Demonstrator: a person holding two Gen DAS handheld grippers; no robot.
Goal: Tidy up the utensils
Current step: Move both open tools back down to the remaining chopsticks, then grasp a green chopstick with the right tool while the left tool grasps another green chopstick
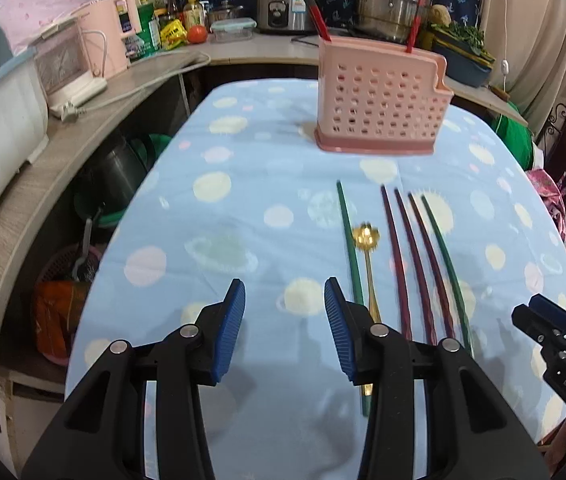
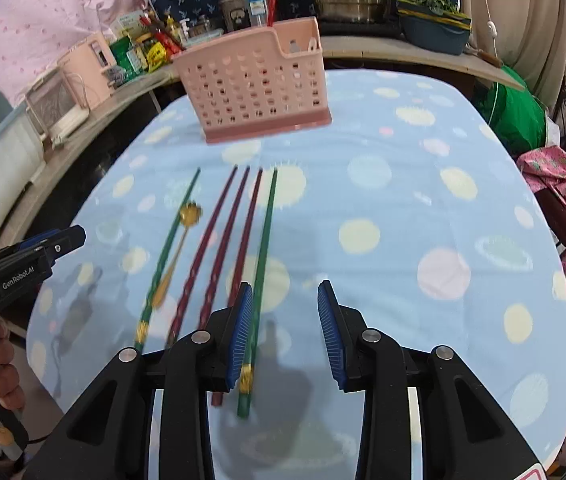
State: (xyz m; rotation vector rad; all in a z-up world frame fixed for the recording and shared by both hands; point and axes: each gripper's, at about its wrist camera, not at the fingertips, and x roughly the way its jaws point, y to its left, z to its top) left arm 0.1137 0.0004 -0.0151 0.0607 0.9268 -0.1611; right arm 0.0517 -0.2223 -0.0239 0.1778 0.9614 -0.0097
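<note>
Grippers, left [image 1: 285, 330] and right [image 2: 285, 330], stood part-open and empty; closely laid chopsticks [image 2: 225, 236] beside the gold spoon [image 1: 367, 240] risked a double pickup near the pink holder [image 1: 383, 100].

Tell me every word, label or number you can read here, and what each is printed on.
"GenRobot.AI": on the black body of the left gripper, seen from the right wrist view.
"DAS": on the black body of the right gripper, at the edge of the left wrist view.
Label on the rice cooker: too small to read.
Packets and bottles on the counter: blurred, unreadable.
</note>
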